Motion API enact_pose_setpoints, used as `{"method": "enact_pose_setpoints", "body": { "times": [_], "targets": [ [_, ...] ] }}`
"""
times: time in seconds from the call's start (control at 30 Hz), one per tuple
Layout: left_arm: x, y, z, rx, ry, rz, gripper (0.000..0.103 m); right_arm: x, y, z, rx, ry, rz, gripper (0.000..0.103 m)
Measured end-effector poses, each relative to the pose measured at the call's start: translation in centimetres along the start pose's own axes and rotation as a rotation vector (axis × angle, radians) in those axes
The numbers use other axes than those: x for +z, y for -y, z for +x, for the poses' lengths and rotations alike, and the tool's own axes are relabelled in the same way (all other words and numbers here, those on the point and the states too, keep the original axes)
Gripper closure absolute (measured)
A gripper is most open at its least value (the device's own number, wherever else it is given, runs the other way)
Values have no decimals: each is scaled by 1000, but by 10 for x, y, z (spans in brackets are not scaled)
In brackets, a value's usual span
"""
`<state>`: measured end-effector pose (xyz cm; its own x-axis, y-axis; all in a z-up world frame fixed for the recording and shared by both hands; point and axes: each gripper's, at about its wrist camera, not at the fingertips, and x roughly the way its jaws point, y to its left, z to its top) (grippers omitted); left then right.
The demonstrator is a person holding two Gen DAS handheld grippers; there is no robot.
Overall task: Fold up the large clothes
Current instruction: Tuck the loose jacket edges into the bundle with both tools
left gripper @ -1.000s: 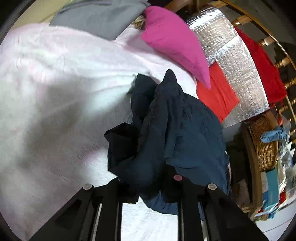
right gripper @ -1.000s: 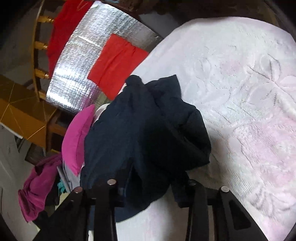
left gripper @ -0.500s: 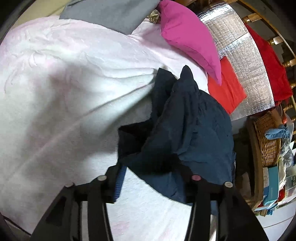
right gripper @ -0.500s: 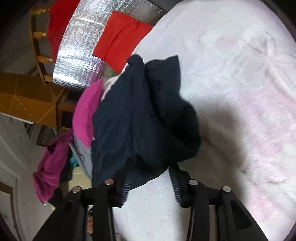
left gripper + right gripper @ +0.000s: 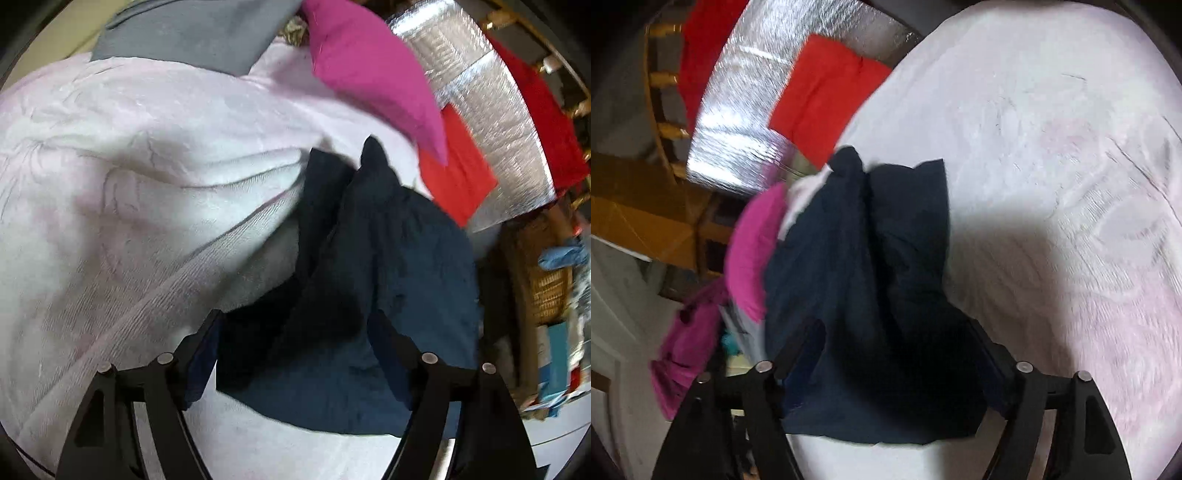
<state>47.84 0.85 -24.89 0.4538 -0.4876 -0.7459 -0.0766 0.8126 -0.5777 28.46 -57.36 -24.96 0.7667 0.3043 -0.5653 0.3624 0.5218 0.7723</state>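
Note:
A dark navy garment lies crumpled in a heap on the pale pink bedspread. In the left wrist view my left gripper has its jaws spread wide and still opening; the heap's near edge lies between the fingers, and the pads do not press it. The right wrist view shows the same navy garment on the bedspread. My right gripper is also opening, fingers wide apart either side of the cloth's near fold, with no grip on it.
A magenta pillow and a grey pillow lie at the bed's far end. Red cloth rests on a silver foil sheet beside the bed. A wicker basket stands off the bed's right edge. Magenta clothing hangs left.
Both grippers have gone from shut on the navy garment to wide apart, letting it drop onto the bedspread. The heap has settled lower and flatter, and both cameras have moved closer.

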Motion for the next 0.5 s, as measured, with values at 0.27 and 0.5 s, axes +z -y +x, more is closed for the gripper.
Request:
{"method": "enact_pose_setpoints", "body": {
  "times": [0.27, 0.5],
  "targets": [
    [0, 0, 4, -46, -2, 7, 25, -1, -6, 17, -89, 3, -65, 24],
    [-3, 9, 14, -21, 21, 32, 54, -9, -21, 21, -115, 17, -79, 56]
  ]
}}
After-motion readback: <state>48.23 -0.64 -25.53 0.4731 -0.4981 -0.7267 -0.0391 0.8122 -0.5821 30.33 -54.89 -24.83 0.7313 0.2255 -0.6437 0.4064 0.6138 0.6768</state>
